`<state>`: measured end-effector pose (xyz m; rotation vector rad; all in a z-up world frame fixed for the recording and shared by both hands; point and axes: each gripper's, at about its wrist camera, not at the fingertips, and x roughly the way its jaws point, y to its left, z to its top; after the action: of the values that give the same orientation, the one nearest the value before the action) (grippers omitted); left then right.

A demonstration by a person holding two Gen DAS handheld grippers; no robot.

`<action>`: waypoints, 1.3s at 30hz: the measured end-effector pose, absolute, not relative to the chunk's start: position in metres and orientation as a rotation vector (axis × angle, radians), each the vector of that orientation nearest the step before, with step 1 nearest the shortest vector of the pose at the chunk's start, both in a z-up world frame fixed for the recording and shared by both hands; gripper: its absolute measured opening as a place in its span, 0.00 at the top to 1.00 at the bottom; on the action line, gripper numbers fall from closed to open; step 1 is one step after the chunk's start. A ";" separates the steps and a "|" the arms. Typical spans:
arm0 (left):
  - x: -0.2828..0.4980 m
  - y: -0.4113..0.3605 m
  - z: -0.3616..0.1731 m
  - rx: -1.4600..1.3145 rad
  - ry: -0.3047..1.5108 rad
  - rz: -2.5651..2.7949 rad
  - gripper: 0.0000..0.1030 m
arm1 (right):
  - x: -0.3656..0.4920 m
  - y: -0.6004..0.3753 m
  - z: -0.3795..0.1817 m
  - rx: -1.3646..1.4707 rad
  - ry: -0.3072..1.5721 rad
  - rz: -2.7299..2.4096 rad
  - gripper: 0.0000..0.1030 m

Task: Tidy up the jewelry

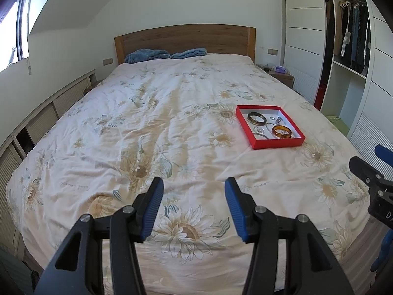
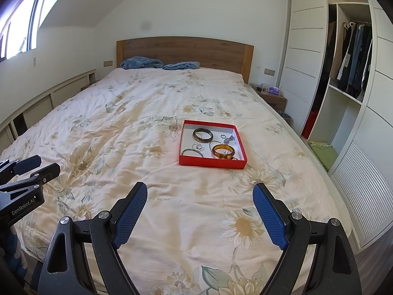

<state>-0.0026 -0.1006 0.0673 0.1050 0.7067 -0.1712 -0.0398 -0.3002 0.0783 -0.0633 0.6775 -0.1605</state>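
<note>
All the jewelry in view, two bangles [image 2: 202,134] [image 2: 223,151] included, lies inside the red tray [image 2: 212,164] at frame centre-right, while both grippers [image 1: 194,209] [image 2: 200,217] hover spread and empty.

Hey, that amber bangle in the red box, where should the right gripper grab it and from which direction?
Take the amber bangle by its band, probably from above. It lies flat near the front right corner of the red box, whose walls block a sideways approach. One jaw would go inside the ring, one outside, preferably on the arc facing the box's middle. The right gripper is already open.
</note>
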 end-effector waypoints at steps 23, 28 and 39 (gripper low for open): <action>0.000 -0.094 0.044 0.089 0.735 -0.163 0.52 | -0.028 -0.292 0.065 -0.079 0.716 -0.146 0.15; 0.001 -0.094 0.042 0.088 0.739 -0.162 0.52 | -0.026 -0.292 0.062 -0.080 0.724 -0.145 0.15; 0.001 -0.093 0.036 0.086 0.743 -0.160 0.52 | -0.022 -0.291 0.056 -0.082 0.740 -0.142 0.15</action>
<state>0.0015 -0.0931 0.0360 0.0864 0.7425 -0.1602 -0.0224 -0.2910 0.0561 -0.0818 0.7404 -0.1419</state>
